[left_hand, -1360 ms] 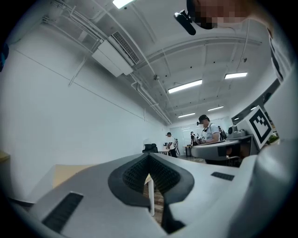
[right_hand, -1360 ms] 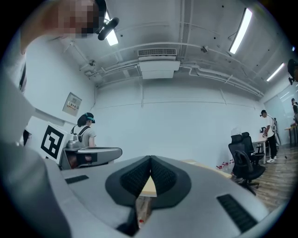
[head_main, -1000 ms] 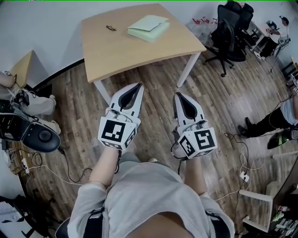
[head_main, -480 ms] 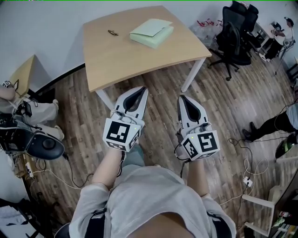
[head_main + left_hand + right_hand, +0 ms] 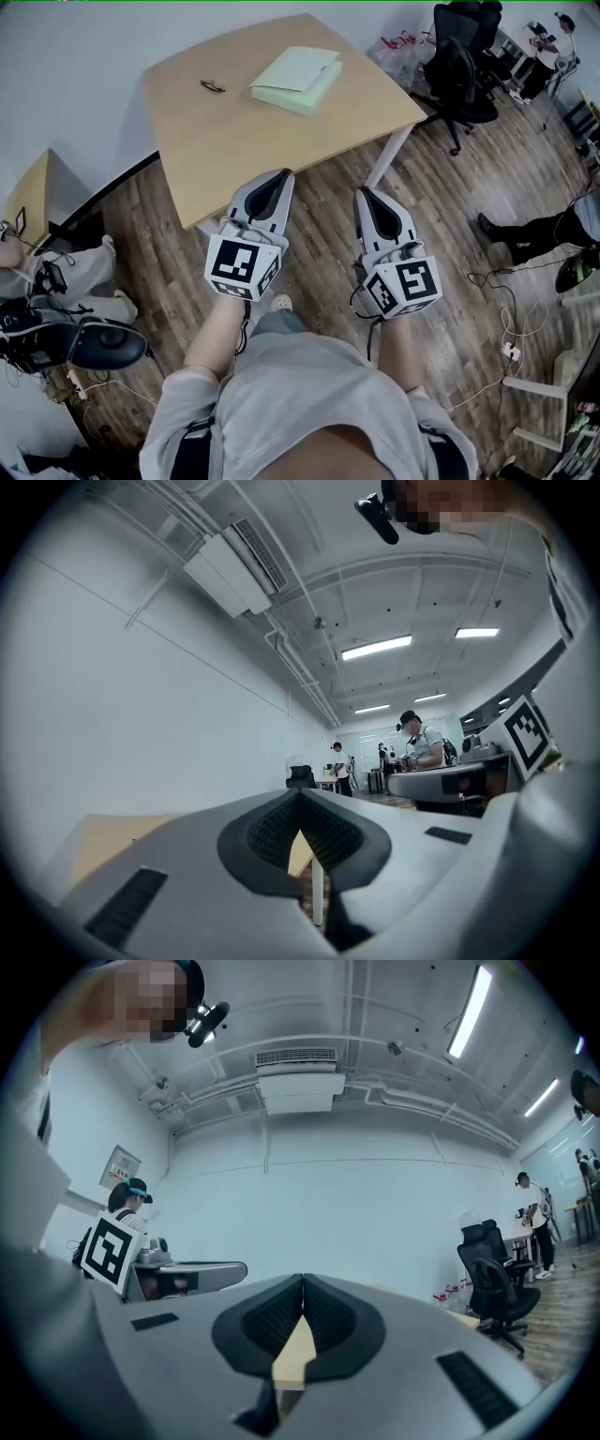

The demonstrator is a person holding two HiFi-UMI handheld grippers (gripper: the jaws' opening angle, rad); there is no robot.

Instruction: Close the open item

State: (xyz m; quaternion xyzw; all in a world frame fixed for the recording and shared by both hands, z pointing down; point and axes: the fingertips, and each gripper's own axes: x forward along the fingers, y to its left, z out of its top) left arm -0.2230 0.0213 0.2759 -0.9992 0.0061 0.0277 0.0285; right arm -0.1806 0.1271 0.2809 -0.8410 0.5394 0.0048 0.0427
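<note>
Toward the far side of the light wooden tabletop (image 5: 262,136) lies a pale green flat case (image 5: 298,77), its top layer askew, with a small dark object (image 5: 213,86) to its left. At the near edge, the left gripper (image 5: 281,174) and right gripper (image 5: 362,192) are the 2 tools in play, jaws pressed together, holding nothing, well apart from the case.

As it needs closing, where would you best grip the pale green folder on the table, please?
Grip the pale green folder by its top flap's right edge, coming from the table's near side; the flap seems lifted off the base there.
</note>
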